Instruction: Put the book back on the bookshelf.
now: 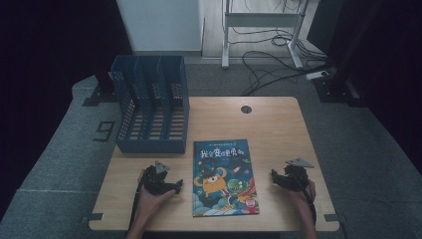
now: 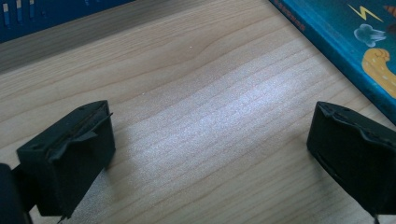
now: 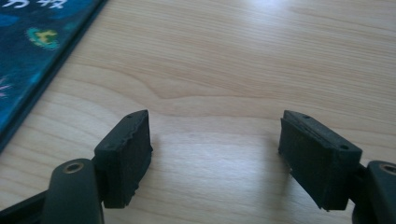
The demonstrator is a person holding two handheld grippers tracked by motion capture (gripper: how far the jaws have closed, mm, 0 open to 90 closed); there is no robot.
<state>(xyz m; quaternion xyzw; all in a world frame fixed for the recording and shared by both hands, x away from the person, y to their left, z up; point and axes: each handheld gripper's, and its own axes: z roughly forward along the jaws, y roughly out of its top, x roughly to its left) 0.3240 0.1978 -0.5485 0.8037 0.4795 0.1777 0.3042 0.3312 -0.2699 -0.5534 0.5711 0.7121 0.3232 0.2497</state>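
Lying flat: table [image 1: 278, 124], under both grippers.
File rack [image 1: 152, 104]: beyond the left gripper [image 1: 171, 188], well apart.
Book [image 1: 224, 177]: between the grippers, just beside each.
Left gripper: jaws wide apart, holding nothing.
Right gripper [image 1: 276, 178]: jaws wide apart, holding nothing.

The book [image 1: 225, 178] is laid mid-frame on the surface [image 1: 278, 124], the file rack [image 1: 152, 104] at upper left, a claw at each side.
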